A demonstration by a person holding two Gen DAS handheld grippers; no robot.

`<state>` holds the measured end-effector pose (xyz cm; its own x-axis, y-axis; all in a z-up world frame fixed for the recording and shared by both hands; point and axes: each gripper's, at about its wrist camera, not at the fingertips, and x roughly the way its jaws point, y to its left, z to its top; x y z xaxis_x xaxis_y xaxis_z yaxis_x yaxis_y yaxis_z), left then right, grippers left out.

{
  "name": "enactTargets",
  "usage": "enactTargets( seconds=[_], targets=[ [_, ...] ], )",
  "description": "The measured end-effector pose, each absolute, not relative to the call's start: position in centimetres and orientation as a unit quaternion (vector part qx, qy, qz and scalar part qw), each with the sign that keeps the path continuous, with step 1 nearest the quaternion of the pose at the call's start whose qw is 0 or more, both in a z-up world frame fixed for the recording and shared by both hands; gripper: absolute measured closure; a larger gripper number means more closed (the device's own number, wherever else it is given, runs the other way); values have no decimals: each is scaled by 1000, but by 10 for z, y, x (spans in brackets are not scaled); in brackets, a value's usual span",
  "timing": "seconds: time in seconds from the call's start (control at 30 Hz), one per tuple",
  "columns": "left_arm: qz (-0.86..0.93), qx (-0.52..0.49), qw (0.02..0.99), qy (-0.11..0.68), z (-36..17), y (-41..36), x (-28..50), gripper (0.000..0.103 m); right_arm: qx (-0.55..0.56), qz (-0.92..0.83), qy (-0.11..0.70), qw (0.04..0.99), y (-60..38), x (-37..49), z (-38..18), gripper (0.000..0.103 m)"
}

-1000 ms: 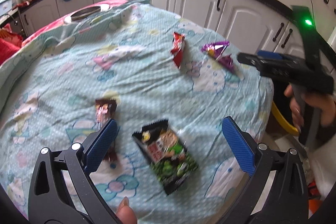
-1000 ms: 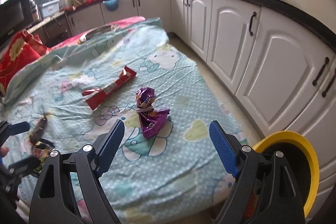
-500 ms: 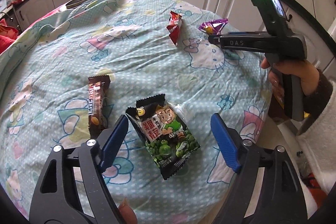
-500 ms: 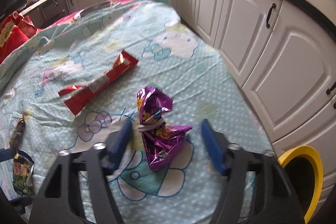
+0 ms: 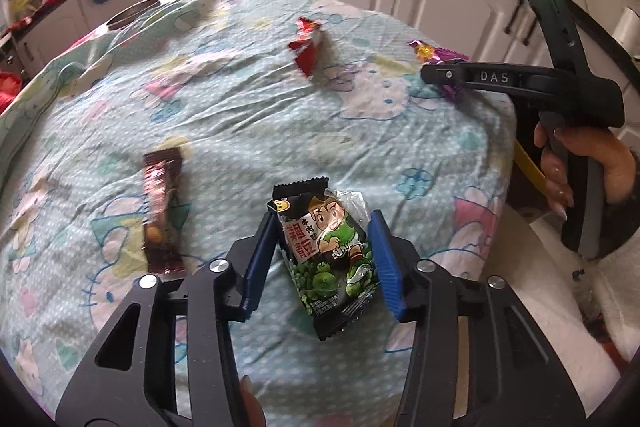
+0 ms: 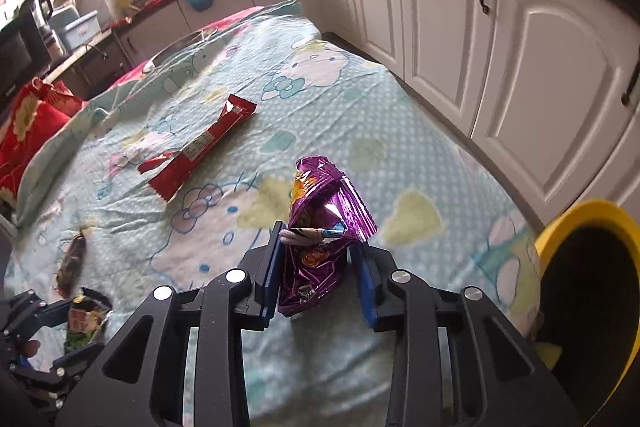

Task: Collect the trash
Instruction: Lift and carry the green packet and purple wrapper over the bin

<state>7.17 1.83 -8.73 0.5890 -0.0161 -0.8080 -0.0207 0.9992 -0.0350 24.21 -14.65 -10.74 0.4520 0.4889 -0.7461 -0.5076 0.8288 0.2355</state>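
My left gripper (image 5: 322, 261) is closed around a black and green snack packet (image 5: 326, 251) that lies on the blue patterned cloth (image 5: 240, 115); both pads touch its sides. My right gripper (image 6: 318, 267) is shut on a crumpled purple foil wrapper (image 6: 324, 223), which stands up between the pads. A brown bar wrapper (image 5: 162, 211) lies left of the left gripper. A red wrapper (image 5: 306, 45) lies farther back; it also shows in the right wrist view (image 6: 200, 147).
A yellow-rimmed bin (image 6: 588, 291) stands on the floor off the table's right edge. White cabinets (image 6: 500, 39) run along the right and back. A metal bowl (image 5: 134, 13) sits at the far end. Red bags (image 6: 28, 119) lie far left.
Both grippers have moved down and closed: the left one on the black and green packet, the right one on the purple wrapper. Both stood open above them before.
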Motion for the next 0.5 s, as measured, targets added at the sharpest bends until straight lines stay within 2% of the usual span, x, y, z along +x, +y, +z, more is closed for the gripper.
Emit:
enactTargets(
  seconds=[0.13,0.3,0.5],
  targets=[
    [-7,-7,895,447,-87,9,73,78,5,295,428,854,-159,231,-105,73],
    [-15,-25,895,445,-84,8,79,85,16,297,415,860,-173,220,-97,73],
    [-30,-36,901,430,-71,-1,89,86,28,294,401,867,-192,214,-83,73]
  ],
)
